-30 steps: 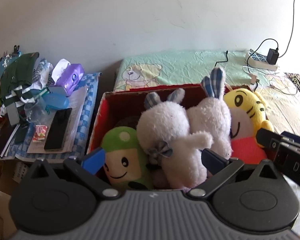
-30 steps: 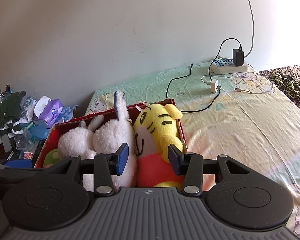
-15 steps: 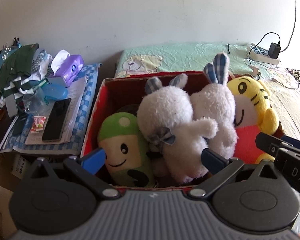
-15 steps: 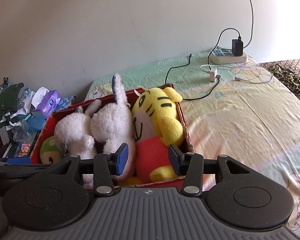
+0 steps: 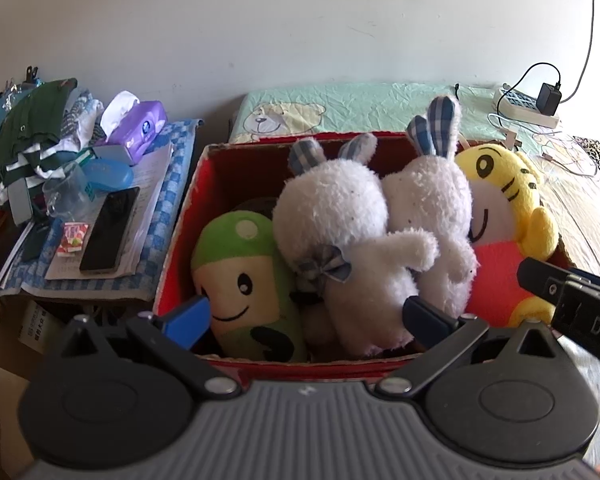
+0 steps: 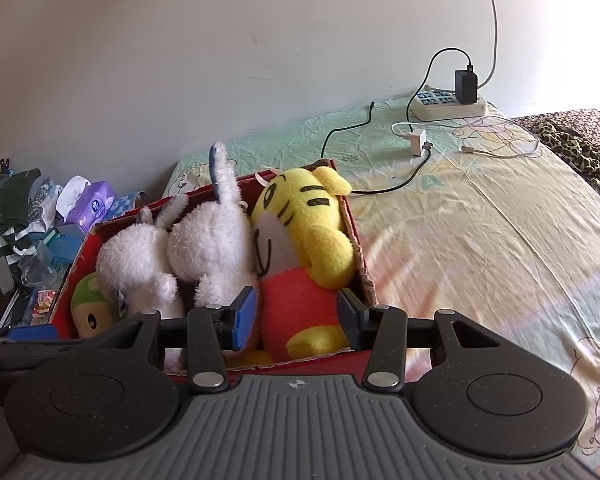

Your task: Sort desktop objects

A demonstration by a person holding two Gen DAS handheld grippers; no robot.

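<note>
Bed [image 6: 480, 216] runs ahead and to the right of the right claw [image 6: 296, 322]; cover is bare apart from cables, so it looks like the toys have already come off it.

Red box [image 5: 188, 216] sits just ahead of both claws, near wall under the fingertips. Four plush toys are packed side by side, filling it edge to edge, probably wedged tight so none tips out.

From the left claw [image 5: 306, 314], in order of size: two white rabbits [image 5: 352, 232] dead ahead, leaning on each other, ears above the rim. Tiger [image 6: 300, 248] is ahead-right of it, and straight ahead between the right claw's fingers, pressed against the box's right wall. Green plush [image 5: 240, 276] is ahead-left, low in the corner, half under a rabbit.

Left claw: spread wide, empty, tips at the near rim. Right claw: partly open, empty, fingers flank the tiger's lower body without visible contact.

Side pile [image 5: 72, 200] of clothes, phone and tissues is far left of the left claw, untouched. Power strip [image 6: 448, 106] is far ahead-right of the right claw.

Versus 1 s ago: both cameras sit higher and look down more, so more of the box interior and near wall shows. Toys haven't moved. Finger gaps are unchanged on both. Looks like a retreat after the last placement.
</note>
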